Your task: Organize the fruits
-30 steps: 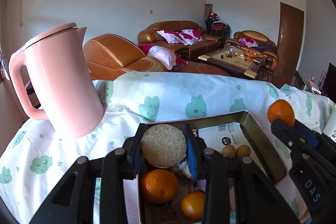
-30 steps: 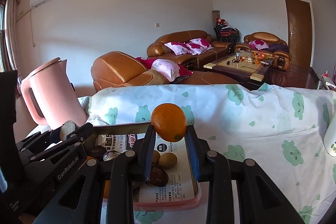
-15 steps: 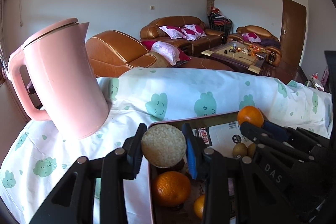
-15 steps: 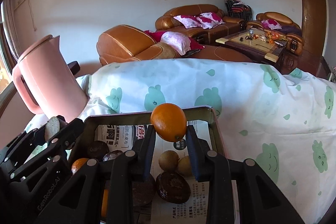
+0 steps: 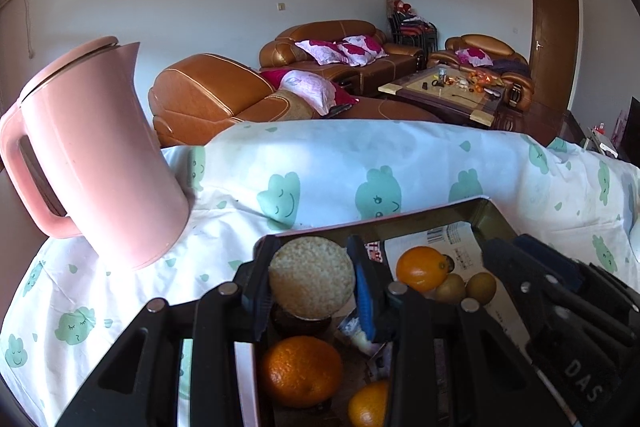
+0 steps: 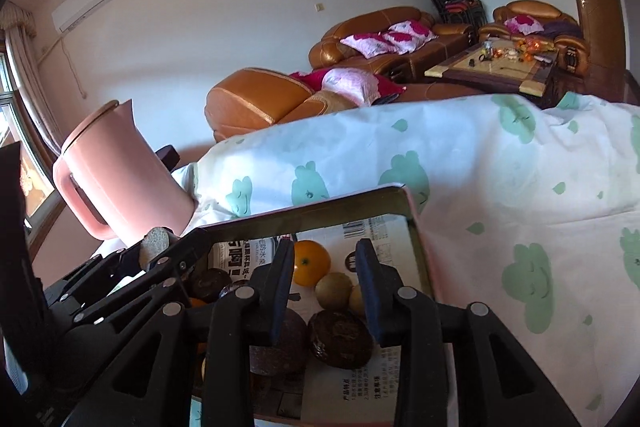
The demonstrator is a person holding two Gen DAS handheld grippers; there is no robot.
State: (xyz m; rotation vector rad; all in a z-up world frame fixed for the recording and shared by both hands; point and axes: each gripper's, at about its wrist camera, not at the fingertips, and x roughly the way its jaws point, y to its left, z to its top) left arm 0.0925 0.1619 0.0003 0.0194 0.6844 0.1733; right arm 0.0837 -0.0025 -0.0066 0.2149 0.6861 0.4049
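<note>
My left gripper (image 5: 312,281) is shut on a pale, rough round cake (image 5: 311,277) and holds it over the near left part of the metal tray (image 5: 400,221). My right gripper (image 6: 325,285) is open and empty above the tray (image 6: 414,227). An orange (image 6: 311,263) lies on the newspaper lining just beyond its fingers, and it also shows in the left wrist view (image 5: 422,267). Two kiwis (image 6: 334,293) sit beside it. Dark round fruits (image 6: 340,339) and two more oranges (image 5: 299,371) lie nearer in the tray.
A pink kettle (image 5: 92,155) stands on the cloud-print cloth (image 5: 320,163) left of the tray. Brown sofas (image 5: 224,95) and a coffee table (image 5: 452,91) are beyond the table's far edge. The right gripper body (image 5: 560,307) crosses the tray's right side.
My right gripper has tilted down over the tray and opened, and the orange it held now lies in the tray. My left gripper still holds the round cake.
</note>
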